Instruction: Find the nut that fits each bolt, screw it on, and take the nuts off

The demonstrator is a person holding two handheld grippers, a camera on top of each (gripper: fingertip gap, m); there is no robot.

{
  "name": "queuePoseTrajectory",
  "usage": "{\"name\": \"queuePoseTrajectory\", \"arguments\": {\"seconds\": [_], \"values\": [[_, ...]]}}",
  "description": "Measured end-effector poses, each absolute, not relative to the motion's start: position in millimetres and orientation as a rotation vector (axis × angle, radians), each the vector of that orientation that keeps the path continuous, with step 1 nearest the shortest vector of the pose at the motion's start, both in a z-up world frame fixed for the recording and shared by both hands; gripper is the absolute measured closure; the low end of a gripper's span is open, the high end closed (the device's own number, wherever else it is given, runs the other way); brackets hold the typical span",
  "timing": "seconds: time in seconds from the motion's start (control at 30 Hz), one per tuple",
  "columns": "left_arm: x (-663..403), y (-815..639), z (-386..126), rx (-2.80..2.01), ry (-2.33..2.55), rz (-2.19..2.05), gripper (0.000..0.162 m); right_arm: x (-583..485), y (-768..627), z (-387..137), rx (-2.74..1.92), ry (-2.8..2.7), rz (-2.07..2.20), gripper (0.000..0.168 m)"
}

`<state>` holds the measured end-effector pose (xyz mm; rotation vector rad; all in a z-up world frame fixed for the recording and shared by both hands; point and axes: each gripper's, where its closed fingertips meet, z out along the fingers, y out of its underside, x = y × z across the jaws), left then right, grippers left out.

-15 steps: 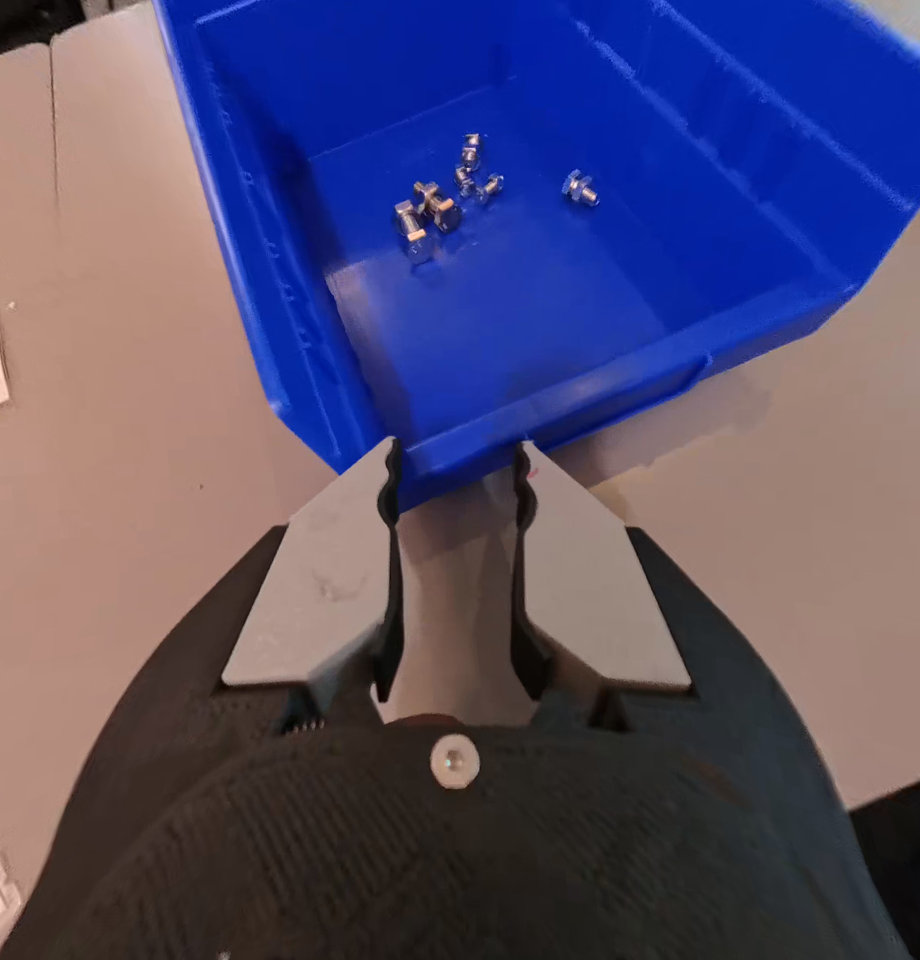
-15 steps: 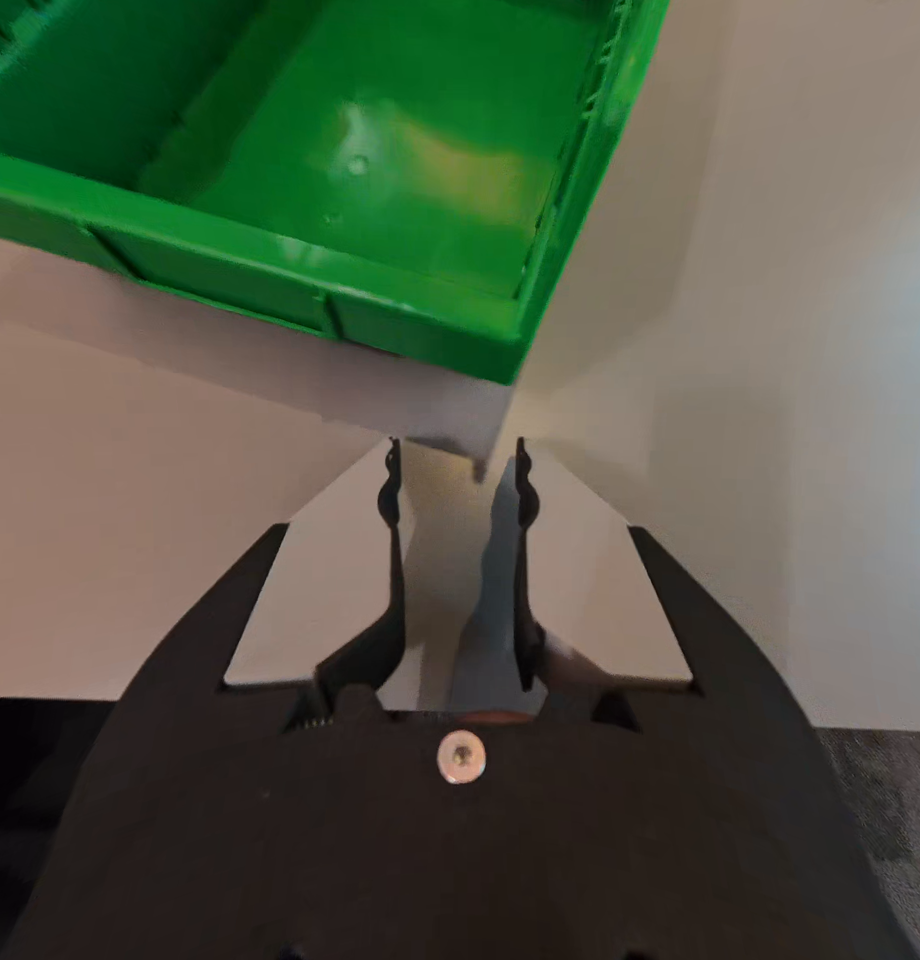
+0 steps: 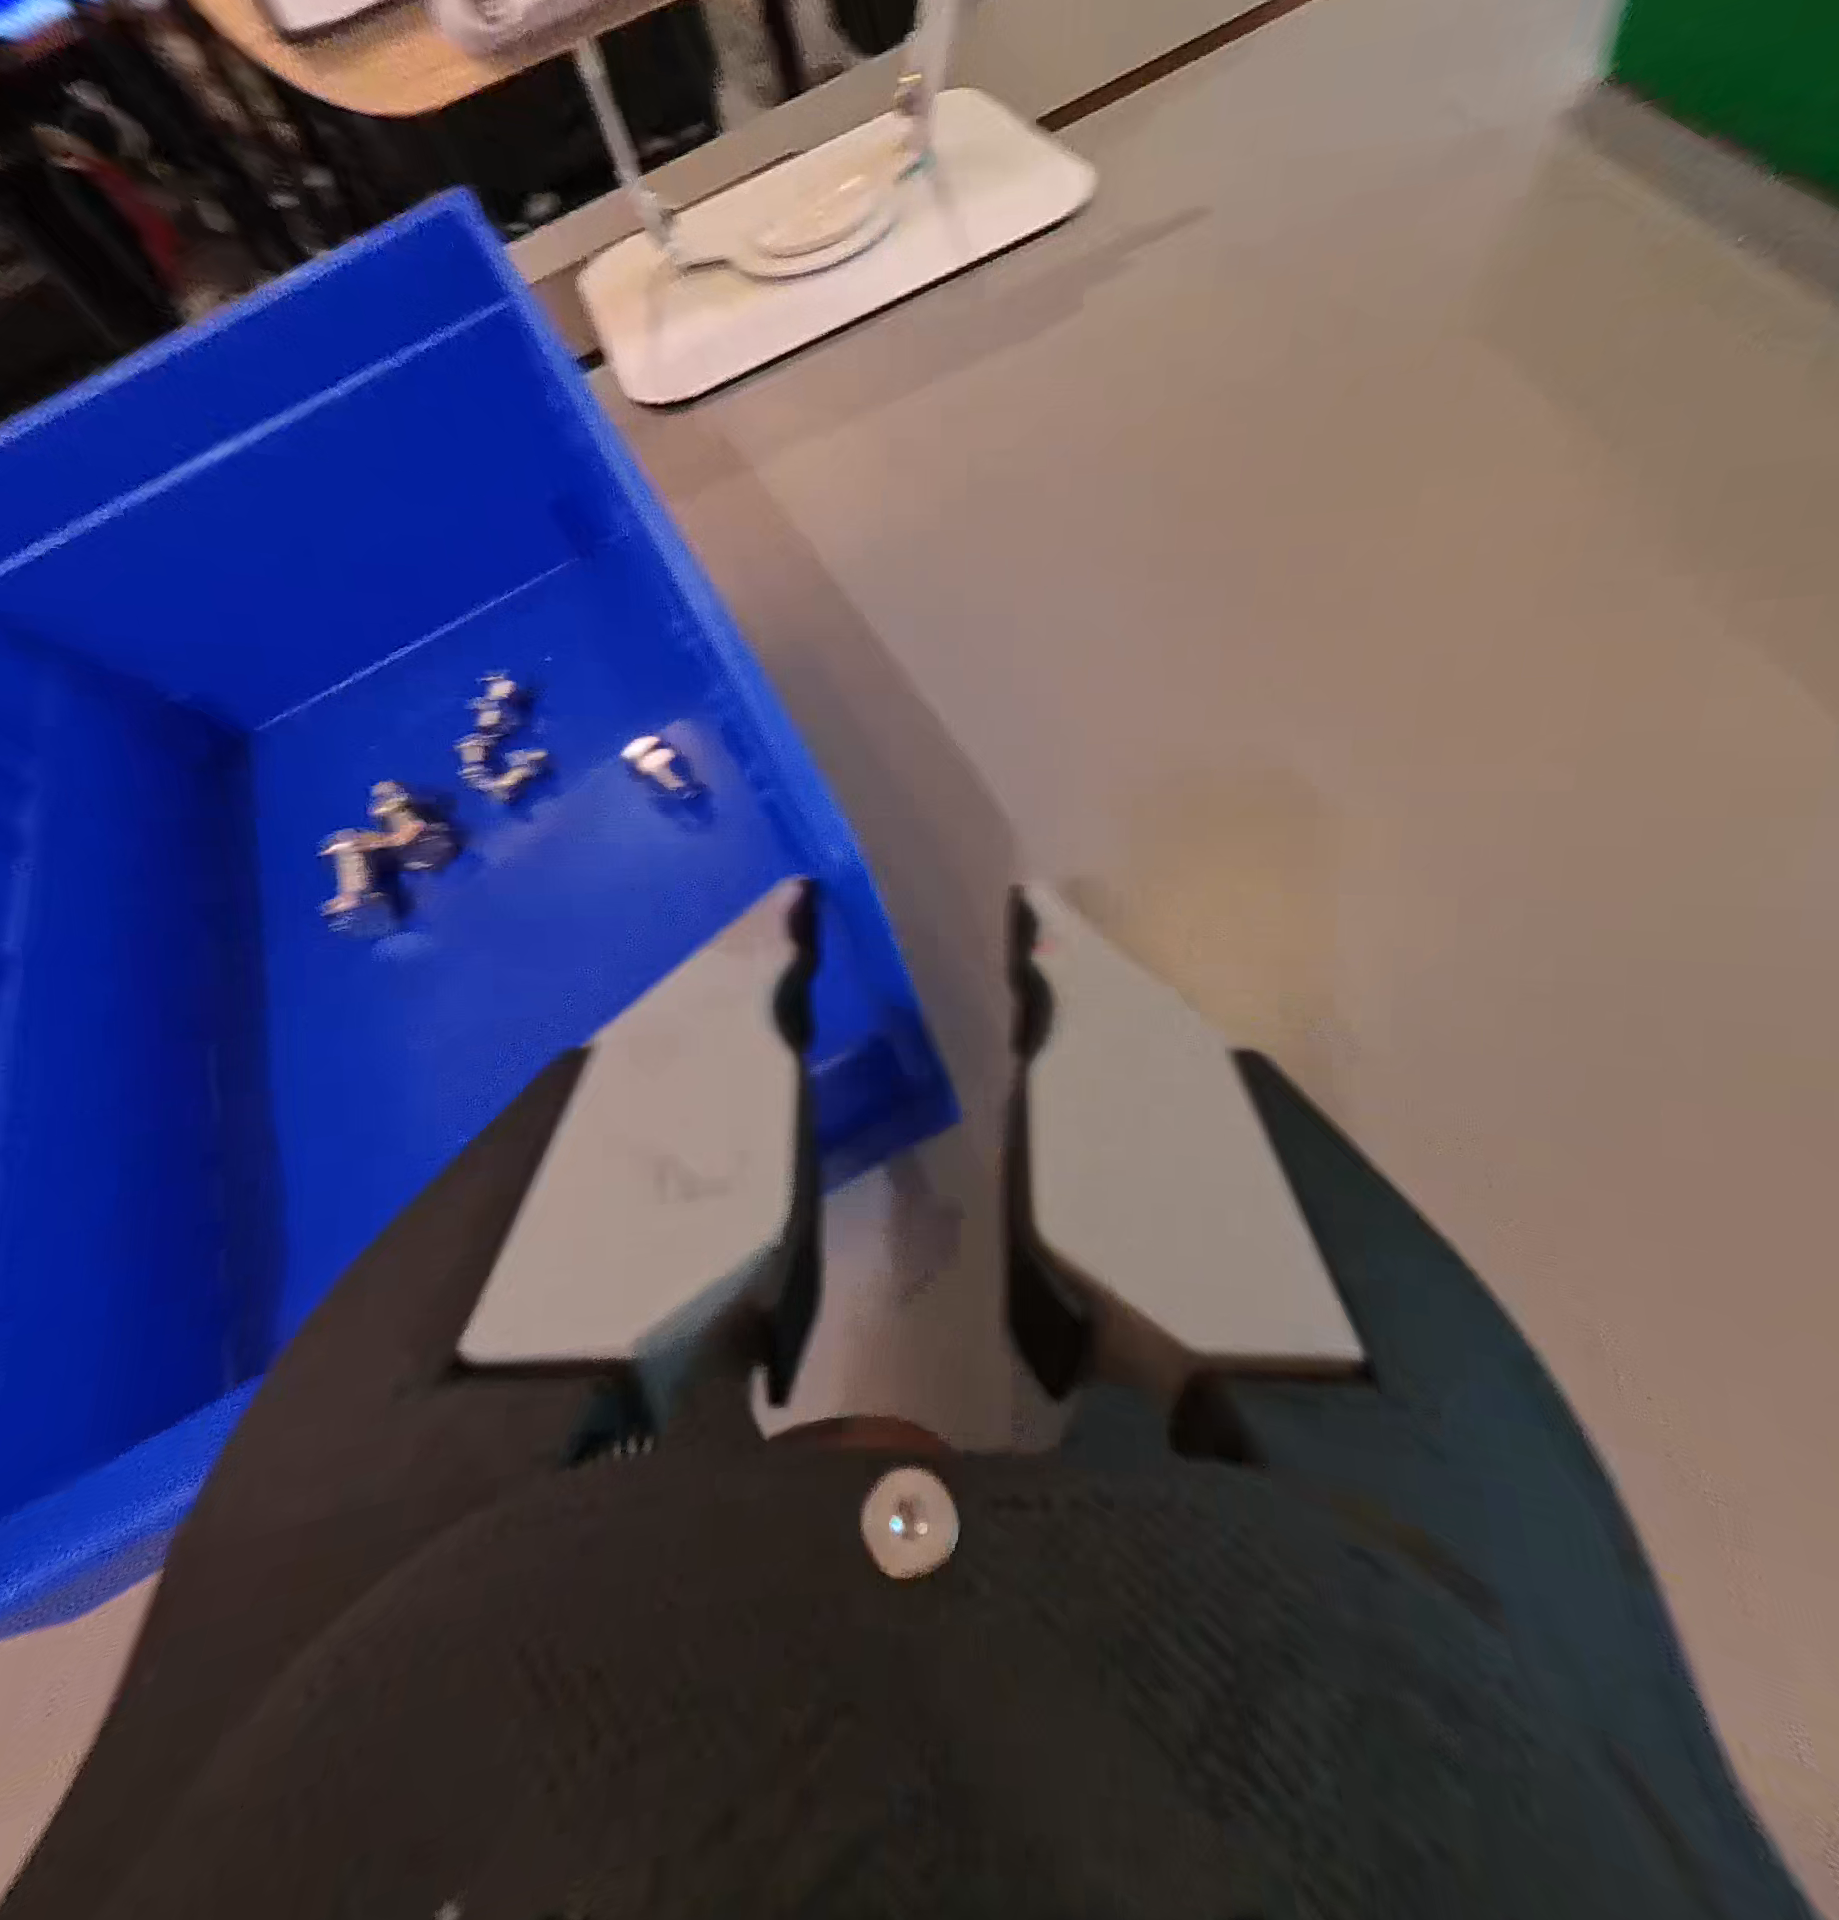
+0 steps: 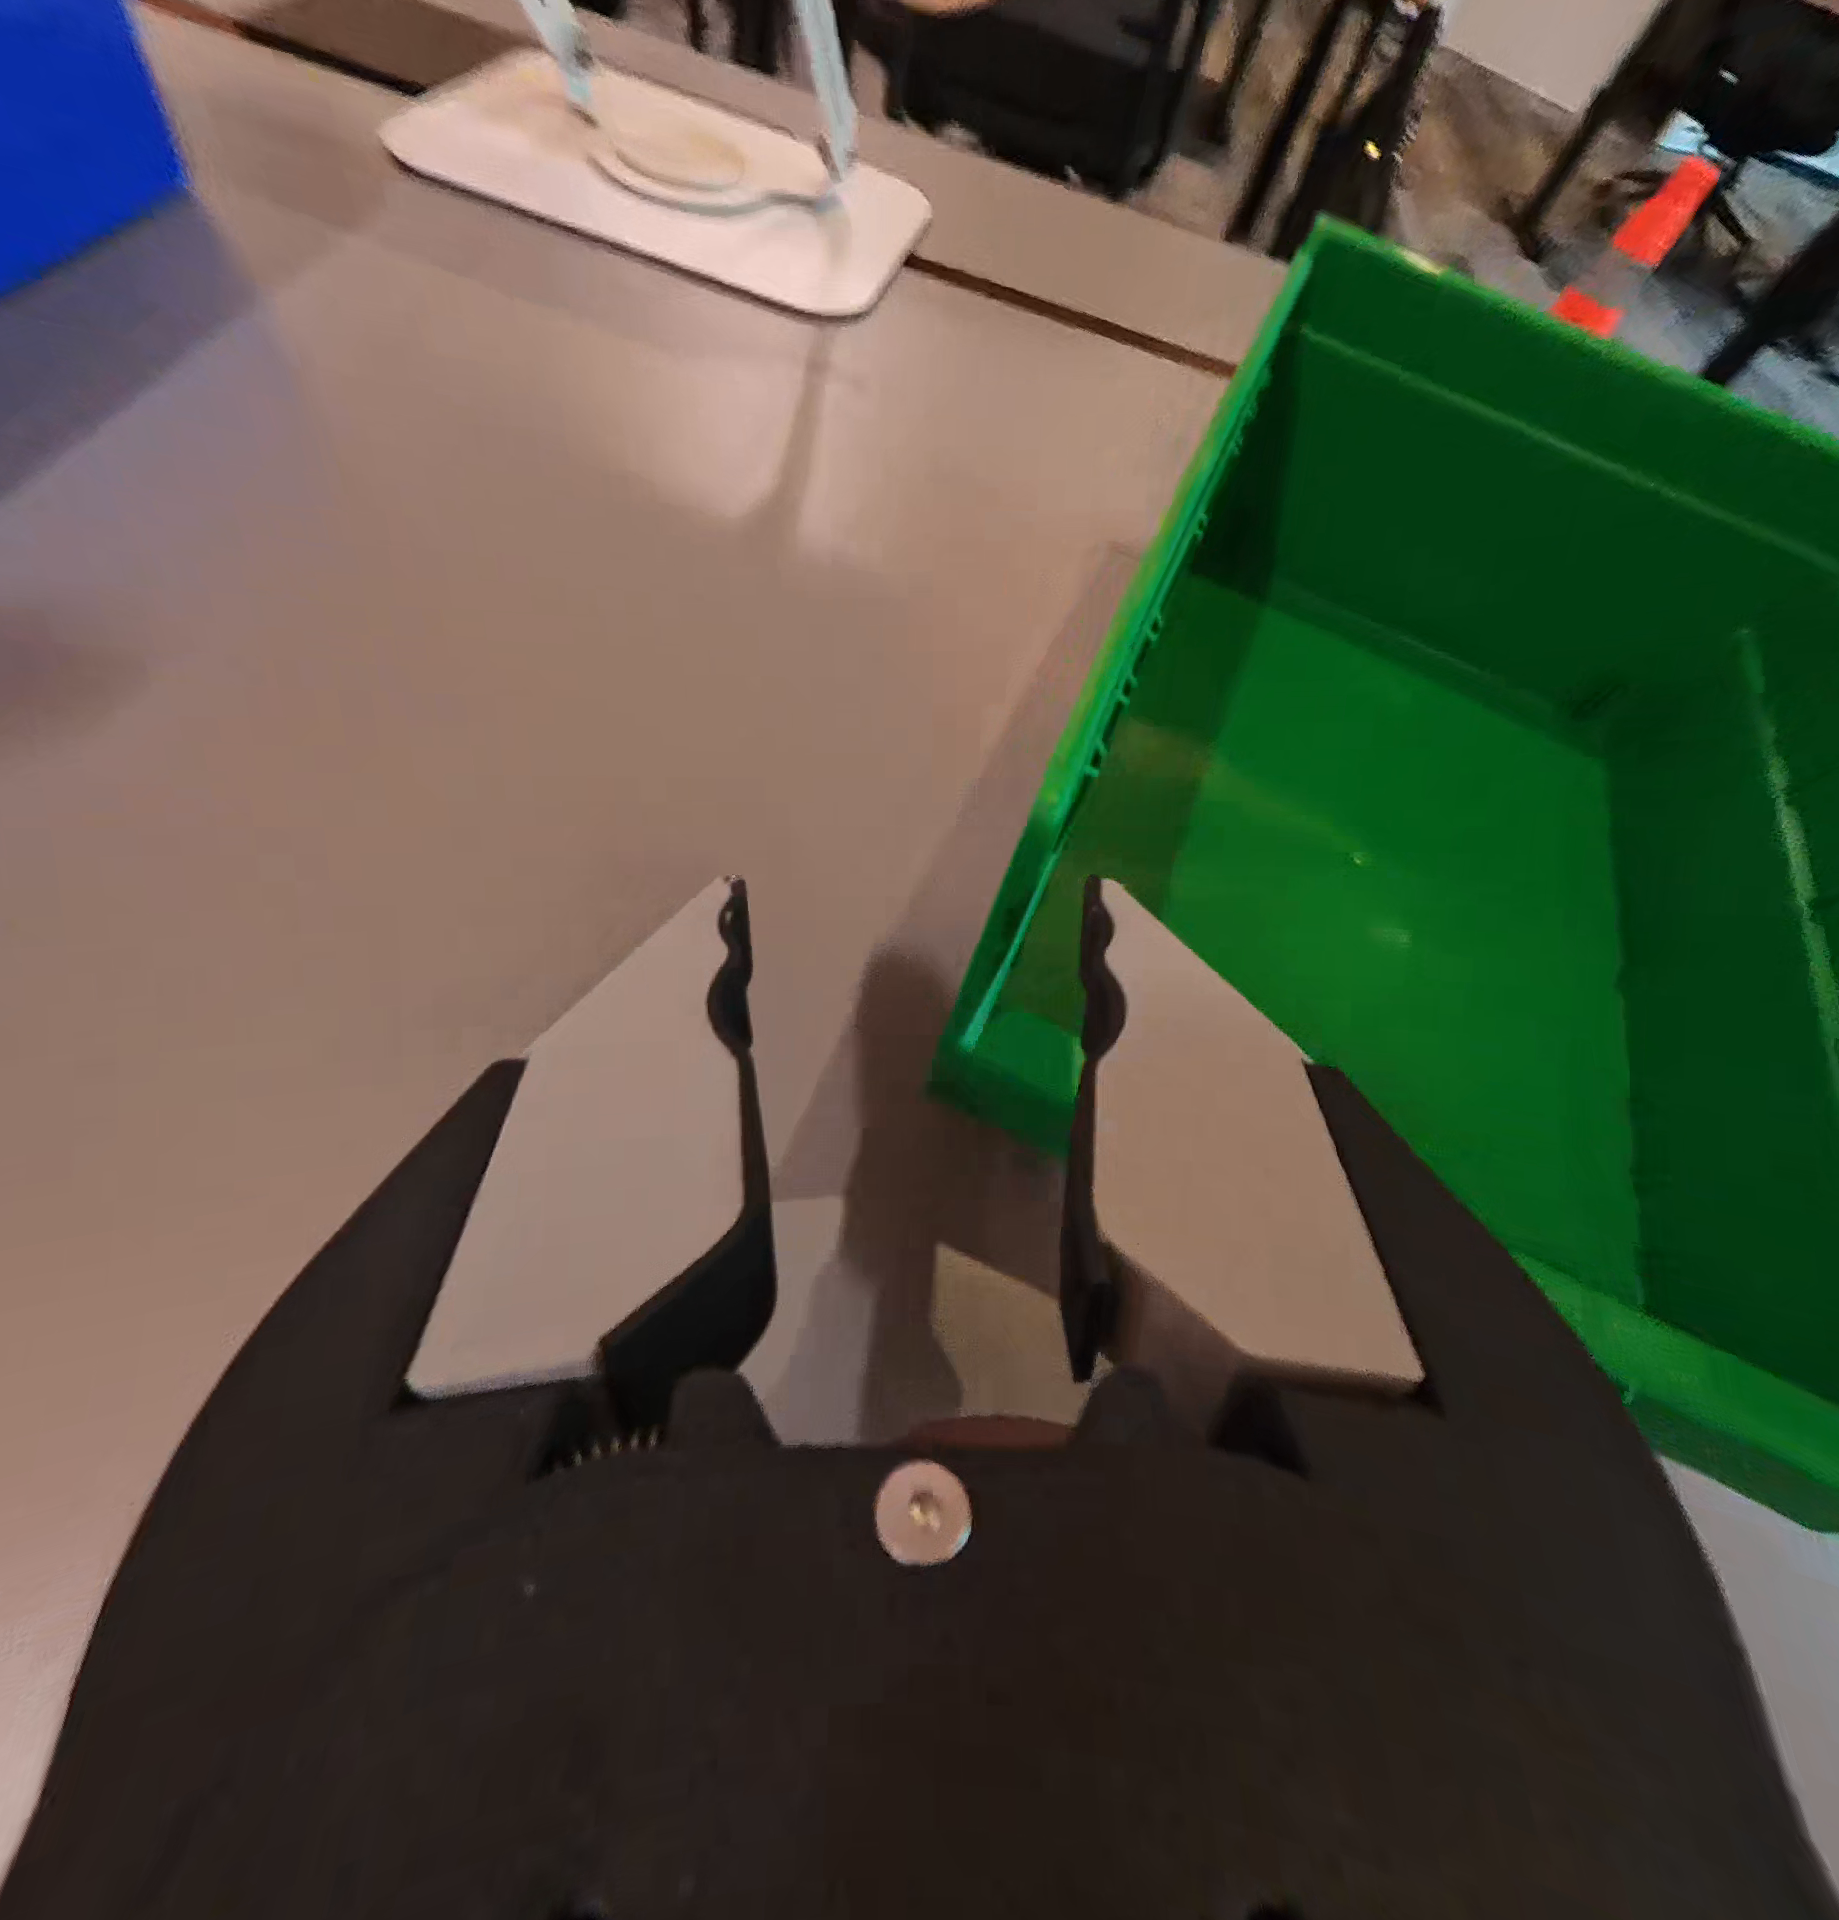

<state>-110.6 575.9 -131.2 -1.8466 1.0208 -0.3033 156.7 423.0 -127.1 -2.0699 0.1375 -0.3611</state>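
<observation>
**Both grippers empty over the table**

No legible writing. My left gripper (image 3: pixel 910 904) is spread, holding nothing, beside the blue bin (image 3: pixel 115 1039) — bolts and nuts (image 3: pixel 458 800) lie inside. My right gripper (image 4: pixel 915 899) gapes empty beside the green bin (image 4: pixel 1466 831).

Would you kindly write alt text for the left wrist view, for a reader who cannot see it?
An open, empty left hand-held gripper hangs over the near right corner of a blue plastic bin on a beige table. Small silver bolts and nuts lie scattered on the bin's floor. A white flat stand base sits farther back.
</observation>
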Motion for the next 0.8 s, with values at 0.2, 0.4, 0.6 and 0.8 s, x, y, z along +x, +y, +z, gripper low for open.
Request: {"name": "queuePoseTrajectory", "arguments": {"seconds": [0.2,0.4,0.6,0.8], "values": [[-140,598,-134,-1.862,0.951,-0.280,0.153,193,406,-151,-2.101,0.234,-0.430,0.132],[-157,600,-150,-1.899,0.933,-0.300,0.138,206,394,-149,-2.092,0.235,-0.517,0.136],[-158,599,-149,-1.888,0.917,-0.292,0.133,205,393,-149,-2.089,0.235,-0.511,0.136],[-156,600,-151,-1.894,0.916,-0.291,0.127,207,392,-149,-2.091,0.243,-0.499,0.133]]}}
